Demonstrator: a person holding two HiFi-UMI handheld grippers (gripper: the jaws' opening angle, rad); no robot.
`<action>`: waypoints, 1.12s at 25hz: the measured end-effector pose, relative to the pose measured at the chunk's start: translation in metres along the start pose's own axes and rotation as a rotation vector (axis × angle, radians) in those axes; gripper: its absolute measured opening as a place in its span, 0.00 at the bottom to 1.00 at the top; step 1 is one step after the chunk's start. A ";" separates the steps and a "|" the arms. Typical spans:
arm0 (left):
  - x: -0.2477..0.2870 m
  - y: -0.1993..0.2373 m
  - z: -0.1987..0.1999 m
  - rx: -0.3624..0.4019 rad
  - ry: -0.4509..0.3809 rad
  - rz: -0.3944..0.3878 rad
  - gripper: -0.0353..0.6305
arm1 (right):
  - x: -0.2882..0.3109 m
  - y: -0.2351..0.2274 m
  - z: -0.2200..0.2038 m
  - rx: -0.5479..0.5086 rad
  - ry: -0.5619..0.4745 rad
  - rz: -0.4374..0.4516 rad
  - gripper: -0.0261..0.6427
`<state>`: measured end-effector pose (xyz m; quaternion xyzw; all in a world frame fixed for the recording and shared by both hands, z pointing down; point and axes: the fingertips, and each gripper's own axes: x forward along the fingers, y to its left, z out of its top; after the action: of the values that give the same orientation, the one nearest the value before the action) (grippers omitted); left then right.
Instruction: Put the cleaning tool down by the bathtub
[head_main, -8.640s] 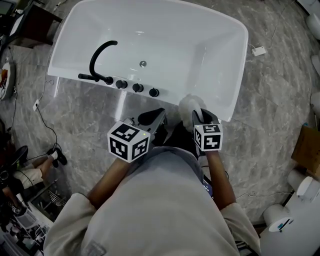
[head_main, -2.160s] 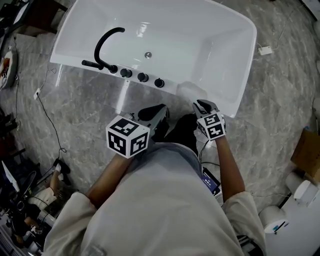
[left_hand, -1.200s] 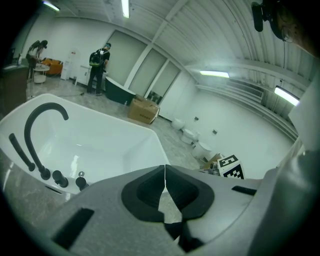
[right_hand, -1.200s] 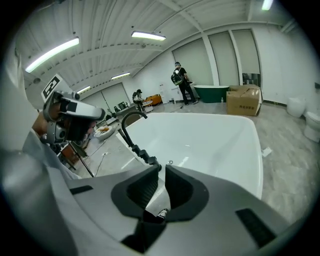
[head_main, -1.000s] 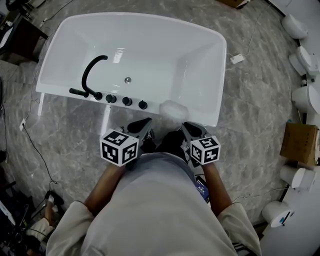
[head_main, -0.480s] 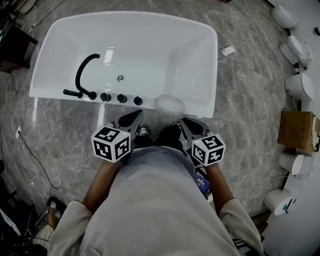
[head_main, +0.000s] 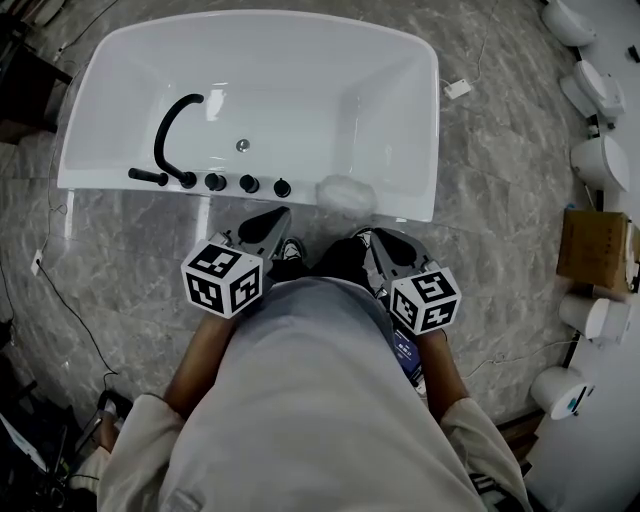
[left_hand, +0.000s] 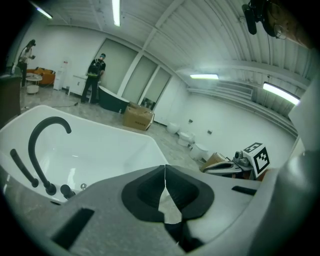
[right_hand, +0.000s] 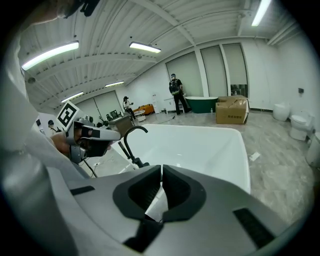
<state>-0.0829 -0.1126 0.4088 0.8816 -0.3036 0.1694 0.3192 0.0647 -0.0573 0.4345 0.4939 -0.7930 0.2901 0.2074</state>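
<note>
The cleaning tool (head_main: 345, 193), a fluffy white pad, lies on the near rim of the bathtub (head_main: 400, 60), towards that rim's right end. It sits just right of the row of three black knobs (head_main: 248, 184) and is free of both my claws.

My left claw (left_hand: 165, 172) is closed, tips meeting, with nothing gripped in it. It hangs short of the bathtub's near wall, about in line with the knobs, pointing down and towards the tub.

My right claw (right_hand: 161, 176) has just been closing and now stands all but together, with only a thin slit between the pads and nothing between them. It hangs short of the bathtub's near right corner, a little nearer me than the pad and apart from it.

The black arched faucet (head_main: 172, 128) rises from the bathtub's near rim at the left end of the knob row. The drain (head_main: 242, 145) shows in the tub's bottom beyond the knobs.

The bathtub stands on a grey marbled floor (head_main: 500, 190). Past the tub's far right corner a small white block (head_main: 457, 88) lies on a cable, and well to the bathtub's right sits a cardboard box (head_main: 595, 250).
</note>
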 end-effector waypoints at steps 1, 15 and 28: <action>-0.002 0.001 0.001 -0.001 -0.005 0.001 0.07 | -0.002 0.000 0.002 0.007 -0.013 -0.009 0.06; -0.010 -0.007 -0.009 0.029 0.006 0.012 0.07 | -0.022 -0.009 -0.008 0.138 -0.037 -0.113 0.06; -0.018 0.003 -0.011 -0.047 -0.042 0.057 0.07 | -0.032 -0.018 -0.018 0.197 -0.006 -0.198 0.06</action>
<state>-0.0999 -0.0996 0.4092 0.8682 -0.3392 0.1529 0.3285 0.0956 -0.0303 0.4328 0.5886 -0.7086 0.3434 0.1831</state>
